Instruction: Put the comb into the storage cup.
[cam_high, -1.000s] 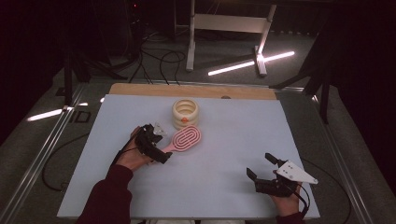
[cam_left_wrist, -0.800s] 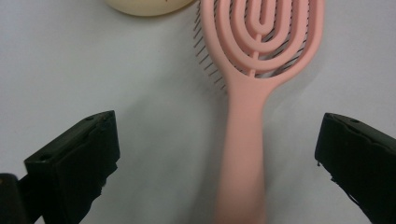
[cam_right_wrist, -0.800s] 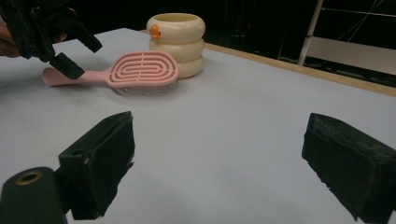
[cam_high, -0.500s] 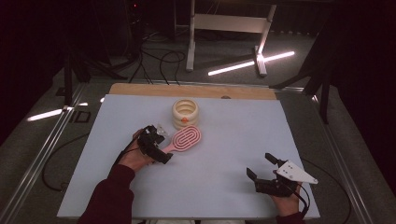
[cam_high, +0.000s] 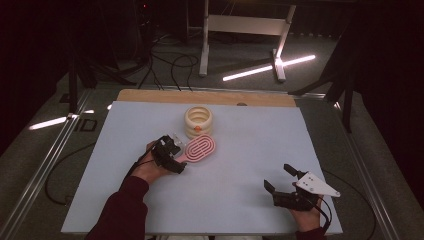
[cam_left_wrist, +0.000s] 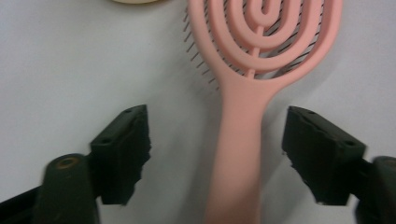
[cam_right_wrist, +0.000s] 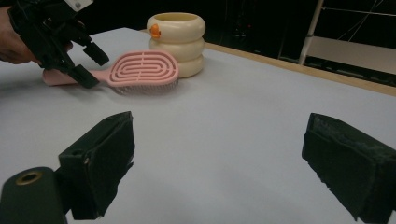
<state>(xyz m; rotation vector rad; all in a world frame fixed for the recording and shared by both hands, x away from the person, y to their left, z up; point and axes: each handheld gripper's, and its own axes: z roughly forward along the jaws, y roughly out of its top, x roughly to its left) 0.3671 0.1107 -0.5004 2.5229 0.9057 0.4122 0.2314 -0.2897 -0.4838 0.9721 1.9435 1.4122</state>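
A pink hairbrush (cam_high: 200, 149) lies bristles down on the pale blue table top, its head next to a cream ringed cup (cam_high: 198, 121). My left gripper (cam_high: 177, 157) straddles the brush handle. In the left gripper view the handle (cam_left_wrist: 243, 154) runs up between the two jaws (cam_left_wrist: 217, 113) with a gap on each side; the jaws have just been closing and the pads are clear of it. My right gripper (cam_high: 277, 176) rests near the front right of the table, open with nothing between its jaws (cam_right_wrist: 219, 122). The right gripper view also shows the brush (cam_right_wrist: 140, 70), the cup (cam_right_wrist: 177, 39) and the left gripper (cam_right_wrist: 93, 65).
The blue mat (cam_high: 250, 150) covers a wooden table whose bare edge (cam_high: 210, 96) shows at the back. Beyond it the floor is dark, with cables and a white stand (cam_high: 240, 30). Open mat lies between the two grippers.
The left gripper's jaws have narrowed around the brush handle. The brush, the cup and the right gripper stay where they were.
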